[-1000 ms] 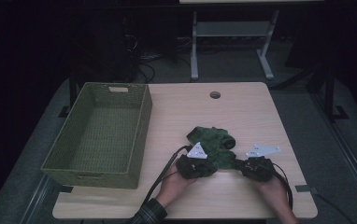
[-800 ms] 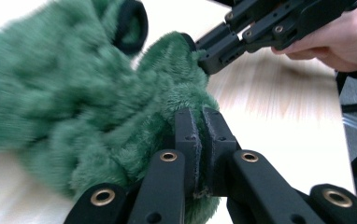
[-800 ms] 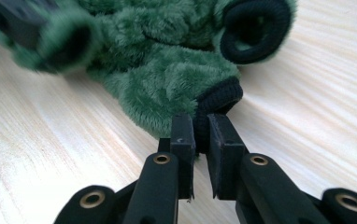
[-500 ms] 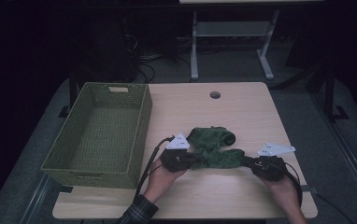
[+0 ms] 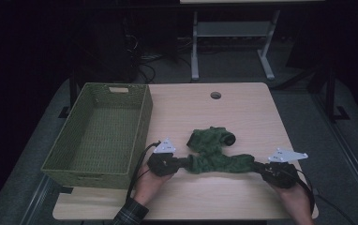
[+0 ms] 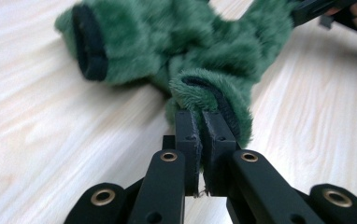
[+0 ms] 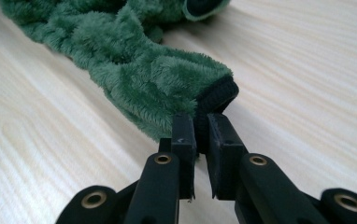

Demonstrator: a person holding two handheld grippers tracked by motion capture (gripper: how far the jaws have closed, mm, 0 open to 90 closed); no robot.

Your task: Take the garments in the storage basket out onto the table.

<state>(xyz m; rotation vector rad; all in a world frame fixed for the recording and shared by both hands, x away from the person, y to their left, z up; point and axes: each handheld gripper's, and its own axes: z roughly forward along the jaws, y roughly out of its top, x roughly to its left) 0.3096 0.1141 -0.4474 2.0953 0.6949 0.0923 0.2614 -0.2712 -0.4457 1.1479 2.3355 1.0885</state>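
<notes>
A fuzzy green garment (image 5: 214,152) with dark cuffs lies on the wooden table (image 5: 242,112), stretched out along the near side with a bunched part behind. My left gripper (image 5: 182,161) is shut on its left end; in the left gripper view the jaws pinch a dark-lined green edge (image 6: 214,100). My right gripper (image 5: 257,165) is shut on the right end, where the right gripper view shows the pads clamped on a dark cuff (image 7: 216,98). The garment (image 7: 120,51) runs away from those jaws across the wood.
An empty green woven basket (image 5: 142,122) stands on the left part of the table, close to my left hand. A round cable hole (image 5: 215,95) sits near the far edge. A metal stand (image 5: 228,42) is on the floor beyond.
Both hands have moved apart, the left one leftward and the right one rightward. The garment, bunched between them a second ago, is now drawn out in a long strip.
</notes>
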